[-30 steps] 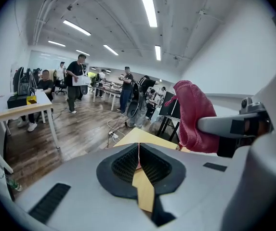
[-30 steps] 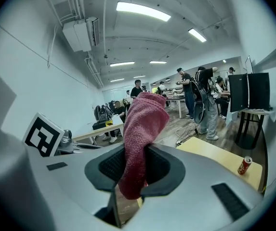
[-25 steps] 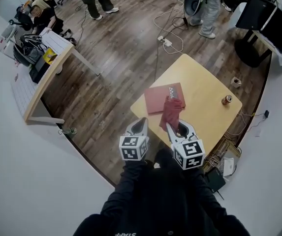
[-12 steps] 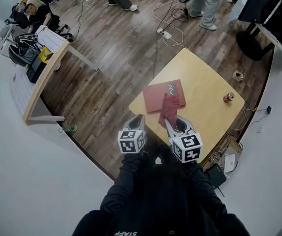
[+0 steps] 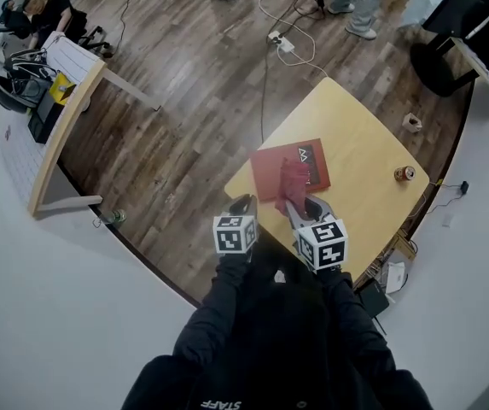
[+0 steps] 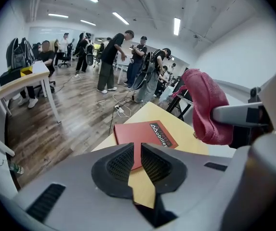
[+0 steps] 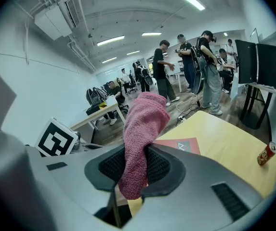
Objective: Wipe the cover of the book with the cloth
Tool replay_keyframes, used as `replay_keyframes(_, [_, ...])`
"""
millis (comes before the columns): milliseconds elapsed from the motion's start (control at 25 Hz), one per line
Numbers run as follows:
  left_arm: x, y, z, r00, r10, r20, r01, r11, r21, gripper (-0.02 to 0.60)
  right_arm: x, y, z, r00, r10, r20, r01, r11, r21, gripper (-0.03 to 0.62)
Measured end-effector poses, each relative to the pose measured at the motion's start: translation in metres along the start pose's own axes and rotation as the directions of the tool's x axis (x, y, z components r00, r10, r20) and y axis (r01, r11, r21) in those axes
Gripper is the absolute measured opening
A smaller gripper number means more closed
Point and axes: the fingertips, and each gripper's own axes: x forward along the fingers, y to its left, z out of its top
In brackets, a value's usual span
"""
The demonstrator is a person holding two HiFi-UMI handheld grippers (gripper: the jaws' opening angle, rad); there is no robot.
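The right gripper (image 7: 135, 165) squeezes the pink cloth (image 7: 140, 129) tight. The cloth hangs over the near edge of the red book (image 5: 265, 169). The book lies flat on the yellow table (image 5: 363, 169). The left gripper (image 6: 138, 158) is almost closed and holds nothing.

Head view: white print on the red book (image 5: 265, 167) too small to read; middle and near edge of its cover hidden behind the pink cloth (image 5: 293, 180). Right gripper view: book mostly blocked by cloth and right gripper (image 7: 135, 167), one corner showing. Left gripper view: near book corner behind left gripper (image 6: 138, 150). Can (image 5: 404, 173) label illegible. Small pale object (image 5: 411, 121) beside the table (image 5: 359, 139) unidentifiable.
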Motion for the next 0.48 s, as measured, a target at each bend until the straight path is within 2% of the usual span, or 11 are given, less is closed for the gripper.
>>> replay_keyframes(320, [0.061, 0.032, -0.007, 0.993, -0.025, -0.113, 0.021, 0.999, -0.039, 0.039, 0.078, -0.020, 0.000, 0.992, 0.013, -0.123, -0.014, 1.000, -0.005, 0.104])
replay_keyframes(480, [0.084, 0.042, -0.015, 0.985, -0.037, -0.169, 0.028, 0.998, -0.058, 0.098, 0.114, -0.029, -0.002, 0.986, 0.034, -0.162, -0.035, 0.999, -0.007, 0.106])
